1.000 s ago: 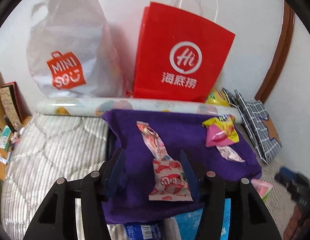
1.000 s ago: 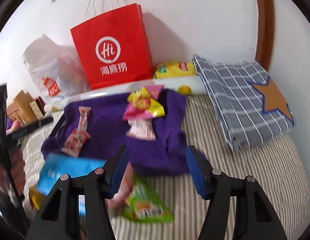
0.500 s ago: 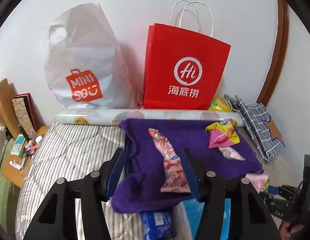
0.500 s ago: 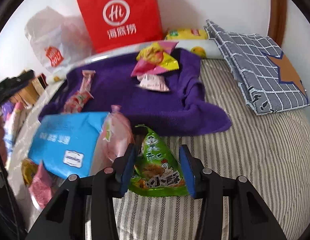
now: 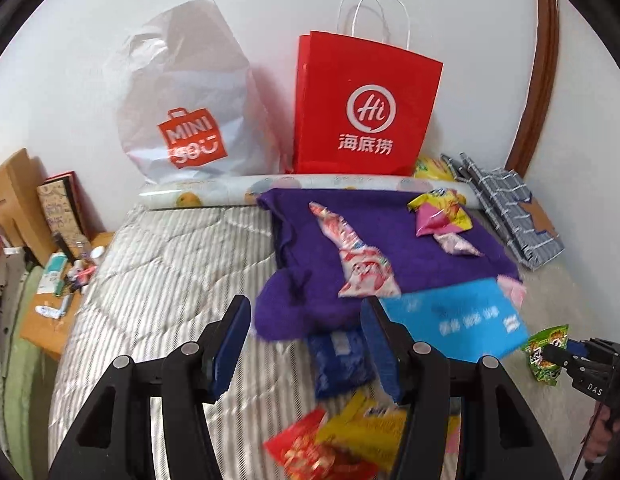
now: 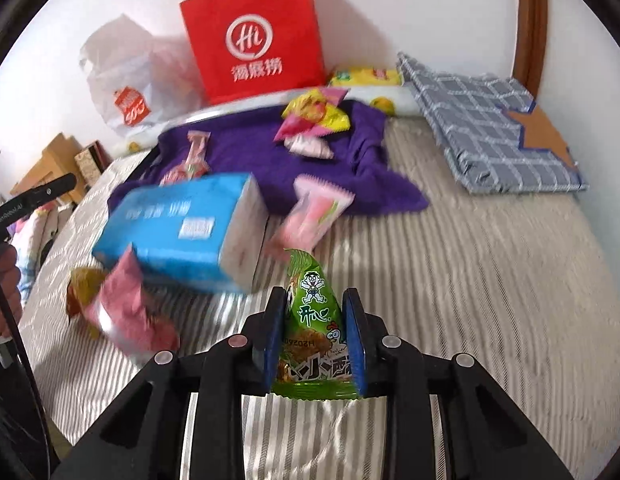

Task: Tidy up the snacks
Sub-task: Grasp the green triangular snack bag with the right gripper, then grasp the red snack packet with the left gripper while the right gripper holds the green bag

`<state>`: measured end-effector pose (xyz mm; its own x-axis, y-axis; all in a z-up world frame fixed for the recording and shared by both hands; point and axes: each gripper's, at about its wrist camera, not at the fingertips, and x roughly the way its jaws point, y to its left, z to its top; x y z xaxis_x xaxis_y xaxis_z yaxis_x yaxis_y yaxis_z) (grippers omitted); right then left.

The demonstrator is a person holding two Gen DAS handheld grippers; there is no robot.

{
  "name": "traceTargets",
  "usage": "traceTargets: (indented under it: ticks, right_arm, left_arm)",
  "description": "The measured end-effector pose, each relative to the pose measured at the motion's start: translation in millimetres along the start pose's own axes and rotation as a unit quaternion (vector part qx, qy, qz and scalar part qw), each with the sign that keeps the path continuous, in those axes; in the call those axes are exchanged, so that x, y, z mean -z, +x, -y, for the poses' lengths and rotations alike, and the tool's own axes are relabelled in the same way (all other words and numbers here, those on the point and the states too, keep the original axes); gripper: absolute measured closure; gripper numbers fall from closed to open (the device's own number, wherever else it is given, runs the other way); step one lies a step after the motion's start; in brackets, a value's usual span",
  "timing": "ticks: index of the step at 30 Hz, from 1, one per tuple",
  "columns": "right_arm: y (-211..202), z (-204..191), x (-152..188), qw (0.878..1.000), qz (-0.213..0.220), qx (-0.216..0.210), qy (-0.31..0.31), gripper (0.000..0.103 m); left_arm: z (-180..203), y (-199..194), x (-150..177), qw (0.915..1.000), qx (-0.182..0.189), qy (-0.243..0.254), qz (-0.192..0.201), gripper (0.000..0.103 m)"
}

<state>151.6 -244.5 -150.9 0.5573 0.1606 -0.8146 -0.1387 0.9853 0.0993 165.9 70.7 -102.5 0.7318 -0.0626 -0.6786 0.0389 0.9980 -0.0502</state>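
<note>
My right gripper (image 6: 314, 296) is closing, and its blue pads press both sides of a green snack packet (image 6: 311, 320) just above the striped bed. The left wrist view shows the same packet (image 5: 547, 346) at the far right. My left gripper (image 5: 306, 308) is open and holds nothing; a dark blue packet (image 5: 337, 360) lies on the bed below its fingers. On the purple cloth (image 5: 389, 216) lie a long red-and-white packet (image 5: 357, 256) and a yellow-and-pink packet (image 5: 439, 212). A blue box (image 6: 182, 224) rests at the cloth's near edge, with a pink packet (image 6: 313, 216) beside it.
A red paper bag (image 5: 365, 108) and a white plastic bag (image 5: 186, 100) stand against the wall behind a rolled sheet (image 5: 214, 196). A grey checked cloth bag (image 6: 489, 128) lies at the right. Red and yellow packets (image 5: 341, 436) lie near me. A cluttered side table (image 5: 58, 280) stands left of the bed.
My right gripper came down over the green packet and closed on it. My left gripper pulled back, so more of the bed and the near packets show.
</note>
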Motion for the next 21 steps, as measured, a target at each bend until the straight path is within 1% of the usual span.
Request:
traceTargets:
  ticks: [1, 3, 4, 5, 8, 10, 13, 15, 16, 18, 20, 21]
  right_arm:
    - [2, -2, 5, 1.0, -0.004, 0.007, -0.005, 0.073]
    - [-1, -4, 12, 1.0, 0.008, 0.008, -0.012, 0.064]
    - [-2, -6, 15, 1.0, 0.011, 0.007, -0.019, 0.056]
    - [-1, -7, 17, 1.0, 0.011, 0.009, -0.024, 0.054]
    - [4, -9, 22, 0.999, 0.007, 0.016, -0.033, 0.052]
    - [1, -9, 24, 0.999, 0.018, 0.016, -0.031, 0.054]
    - [-3, -7, 23, 0.999, 0.026, 0.019, -0.022, 0.056]
    - [-7, -7, 24, 0.999, 0.033, 0.02, -0.022, 0.056]
    - [-10, -8, 25, 0.999, 0.038, 0.018, -0.022, 0.056]
    - [-13, -9, 26, 0.999, 0.041, 0.018, -0.025, 0.056]
    - [-15, -10, 29, 0.998, 0.044, 0.02, -0.027, 0.056]
    - [-15, -10, 30, 0.998, 0.044, 0.02, -0.027, 0.056]
  left_arm:
    - [0, -2, 3, 1.0, -0.003, 0.002, -0.002, 0.048]
    - [-4, -6, 10, 0.9999, -0.006, 0.004, -0.008, 0.048]
    - [-6, -7, 12, 0.9999, -0.007, 0.003, -0.009, 0.048]
    - [-8, -8, 15, 0.9999, -0.008, 0.001, -0.011, 0.048]
    - [-13, -10, 24, 0.9997, 0.004, -0.008, -0.022, 0.047]
    - [-14, -10, 32, 0.9991, 0.02, -0.014, -0.033, 0.047]
    - [-10, -12, 46, 0.9988, 0.025, -0.002, -0.042, 0.046]
    - [-7, -12, 55, 0.9978, 0.041, 0.002, -0.052, 0.043]
    - [-7, -11, 58, 0.9973, 0.043, -0.002, -0.059, 0.043]
    - [-8, -6, 64, 0.9972, 0.026, -0.014, -0.069, 0.043]
    - [-9, 0, 69, 0.9961, 0.028, -0.025, -0.079, 0.043]
    - [-10, 6, 72, 0.9947, 0.035, -0.034, -0.091, 0.043]
